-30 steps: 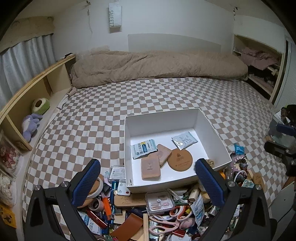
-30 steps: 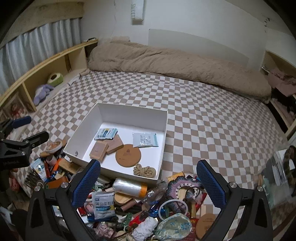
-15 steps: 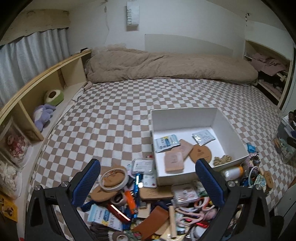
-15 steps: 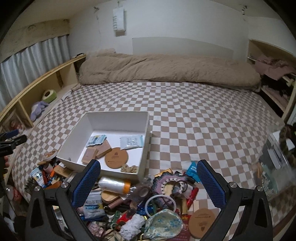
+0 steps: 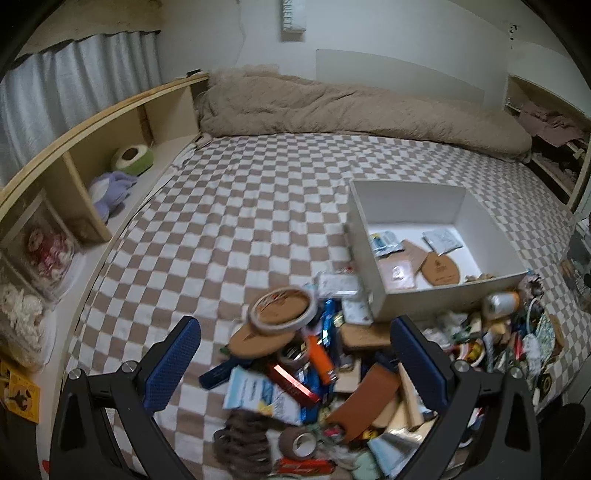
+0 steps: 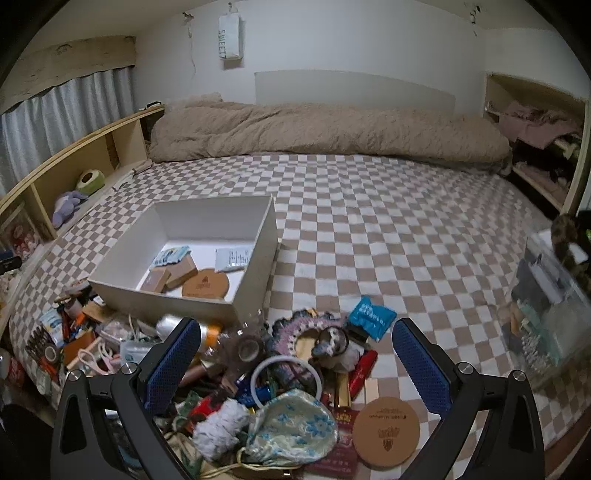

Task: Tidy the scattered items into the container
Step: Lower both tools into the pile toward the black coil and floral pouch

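- Looking along the left gripper point(image 5: 295, 363) first: its two blue-padded fingers point(image 5: 173, 363) are spread wide, nothing between them, hovering over the clutter pile point(image 5: 317, 380) on the checkered bedspread point(image 5: 229, 229).
- The white box point(image 5: 373, 258) sits just beyond the pile, right of centre, its near corner touching the clutter.
- Inside the box I count two flat tan rectangular pieces, one round cork coaster point(image 5: 441, 270), one blue-and-white sachet point(image 5: 384, 242) and one pale sachet point(image 5: 443, 240); a small knotted bit shows at the near wall.
- In the pile: one tape ring point(image 5: 283, 309) lying on a cork disc, one orange lighter point(image 5: 320, 360), one brown leather piece point(image 5: 365, 397), one roll of brown tape point(image 5: 300, 441). This view is smeared, so labels are unreadable.
- On the left shelf point(image 5: 74, 147), one green round cushion and one purple plush.
- Over to the right wrist view: the right gripper point(image 6: 295, 363) is also wide apart and empty, above its side of the pile.
- Here the box point(image 6: 166, 293) lies left of centre, holding the same coaster point(image 6: 205, 283), two tan pieces, two sachets.
- Close in: one white ring point(image 6: 286, 376), one floral pouch point(image 6: 291, 428), one blue packet point(image 6: 372, 317), one crocheted round mat, and a second cork coaster point(image 6: 386, 430) with print too small to read.
- On the wall, a hanging white pouch point(image 6: 231, 35) reads "SWEET".
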Demonstrator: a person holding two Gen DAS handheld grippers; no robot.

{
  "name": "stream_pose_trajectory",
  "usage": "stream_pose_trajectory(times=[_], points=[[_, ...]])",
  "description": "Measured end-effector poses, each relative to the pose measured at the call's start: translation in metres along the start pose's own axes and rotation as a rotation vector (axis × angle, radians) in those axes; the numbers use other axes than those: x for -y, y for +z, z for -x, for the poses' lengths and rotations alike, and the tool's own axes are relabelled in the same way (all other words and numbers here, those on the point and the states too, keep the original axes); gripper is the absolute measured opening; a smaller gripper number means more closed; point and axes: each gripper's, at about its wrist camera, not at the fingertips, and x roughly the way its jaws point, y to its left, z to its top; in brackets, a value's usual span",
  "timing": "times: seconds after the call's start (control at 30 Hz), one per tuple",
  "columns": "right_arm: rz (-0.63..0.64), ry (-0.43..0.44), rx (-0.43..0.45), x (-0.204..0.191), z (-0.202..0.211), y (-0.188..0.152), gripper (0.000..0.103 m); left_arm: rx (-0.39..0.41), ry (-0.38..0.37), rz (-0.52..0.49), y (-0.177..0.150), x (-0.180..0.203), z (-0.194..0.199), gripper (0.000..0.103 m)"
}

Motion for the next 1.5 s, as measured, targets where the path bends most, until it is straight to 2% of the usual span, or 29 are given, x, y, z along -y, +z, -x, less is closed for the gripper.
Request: stream_pose_trajectory(times=[0.13,0.23,0.4,0.57,0.73,0.97,1.23,1.37,1.5], points=[[-0.128,0.025,-0.002,0.024,-0.016,-0.017,0.103,-0.009,0.022,0.046,-0.021,-0.019,-0.006,0.103],[-0.153,0.024,-0.011,0.033,-0.029,-0.032,0.103,-0.015,0.028,0.096,-0.035,-0.034,-0.011,0.103],[-0.215,0.022,-0.024,0.042,-0.042,-0.057,0.103,-0.022,0.096,0.167,-0.059,-0.058,-0.023,0.102],[-0.284,0.031,-0.058,0.043,-0.047,-0.082,0.103,-0.028,0.132,0.233,-0.083,-0.074,-0.032,0.102],[-0.332,0.041,-0.090,0.039,-0.052,-0.101,0.103,-0.023,0.134,0.326,-0.104,-0.087,-0.039,0.102],[-0.315,-0.008,-0.127,0.021,-0.062,-0.112,0.103,-0.006,0.148,0.365,-0.125,-0.087,-0.046,0.102],[-0.200,-0.106,-0.163,-0.013,-0.079,-0.114,0.103,-0.006,0.126,0.383,-0.144,-0.091,-0.051,0.102],[-0.216,-0.113,-0.156,-0.014,-0.081,-0.115,0.103,-0.019,0.085,0.396,-0.150,-0.090,-0.055,0.102],[-0.241,-0.123,-0.166,-0.010,-0.083,-0.116,0.103,-0.020,0.081,0.375,-0.149,-0.086,-0.057,0.102]])
